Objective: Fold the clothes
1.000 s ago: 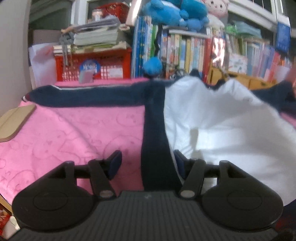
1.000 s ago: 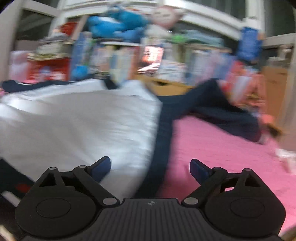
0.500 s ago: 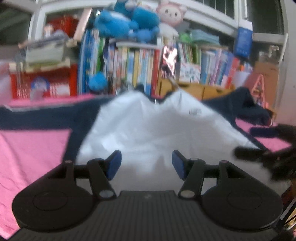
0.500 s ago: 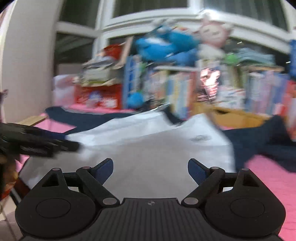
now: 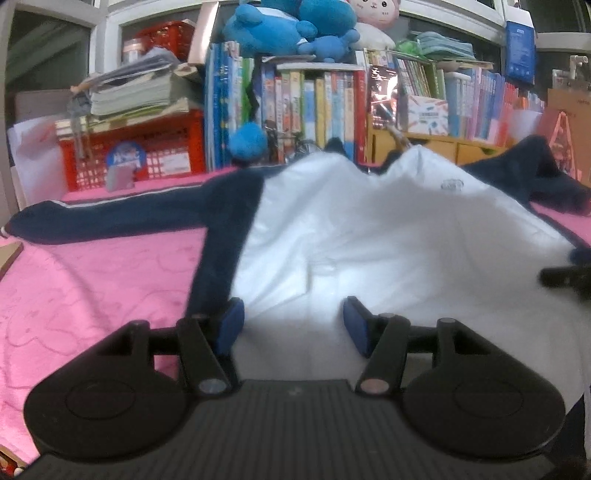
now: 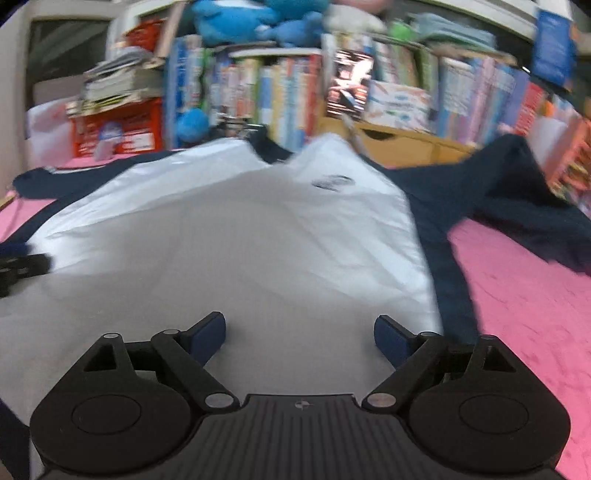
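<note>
Jacket [image 6: 229,236] chest logo [image 6: 330,182], unreadable

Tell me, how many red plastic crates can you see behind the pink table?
2. One red crate stands at the table's far left under stacked papers; another red crate sits higher, above that stack. More may be hidden behind the clutter.

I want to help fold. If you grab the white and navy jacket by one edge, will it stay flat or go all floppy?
Probably floppy: the jacket already lies in soft humps and creases on the pink cover. Its white panel looks smooth and shiny, so it may slip. The navy sleeve would likely dangle.
</note>
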Tool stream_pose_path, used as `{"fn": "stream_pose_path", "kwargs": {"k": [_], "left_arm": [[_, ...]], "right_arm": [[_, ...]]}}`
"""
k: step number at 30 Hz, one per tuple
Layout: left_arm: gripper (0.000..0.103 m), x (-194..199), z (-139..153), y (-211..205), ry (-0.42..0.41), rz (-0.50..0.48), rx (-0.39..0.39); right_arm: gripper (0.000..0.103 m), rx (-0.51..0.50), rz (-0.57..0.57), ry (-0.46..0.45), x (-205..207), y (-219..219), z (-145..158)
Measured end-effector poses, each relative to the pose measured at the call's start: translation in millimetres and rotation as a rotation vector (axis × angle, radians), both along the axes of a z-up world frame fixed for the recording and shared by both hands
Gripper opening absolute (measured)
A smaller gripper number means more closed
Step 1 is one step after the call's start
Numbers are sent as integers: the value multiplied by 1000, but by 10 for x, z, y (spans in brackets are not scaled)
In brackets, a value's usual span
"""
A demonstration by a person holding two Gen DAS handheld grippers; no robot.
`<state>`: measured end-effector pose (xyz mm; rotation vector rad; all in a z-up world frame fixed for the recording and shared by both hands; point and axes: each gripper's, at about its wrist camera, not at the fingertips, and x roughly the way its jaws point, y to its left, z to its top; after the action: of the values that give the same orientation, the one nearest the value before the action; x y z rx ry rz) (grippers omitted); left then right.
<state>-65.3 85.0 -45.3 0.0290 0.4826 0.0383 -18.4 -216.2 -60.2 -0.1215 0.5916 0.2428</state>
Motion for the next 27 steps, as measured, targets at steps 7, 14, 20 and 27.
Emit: {"fn": "stream_pose_path", "kwargs": {"k": [7, 14, 20, 27], "left_arm": [[72, -158, 39, 203, 30, 79, 19], [70, -314, 371, 349, 24, 86, -1], [66, 46, 783, 57, -25, -118, -79], [56, 806, 696, -615, 88, -300, -56]], "right_arm": [[91, -85, -212, -18, 41, -457, -26], [79, -152, -270, -24, 2, -694, 208], [77, 17, -62, -54, 40, -323, 546], [68, -56, 60, -37, 212, 351, 254]]}}
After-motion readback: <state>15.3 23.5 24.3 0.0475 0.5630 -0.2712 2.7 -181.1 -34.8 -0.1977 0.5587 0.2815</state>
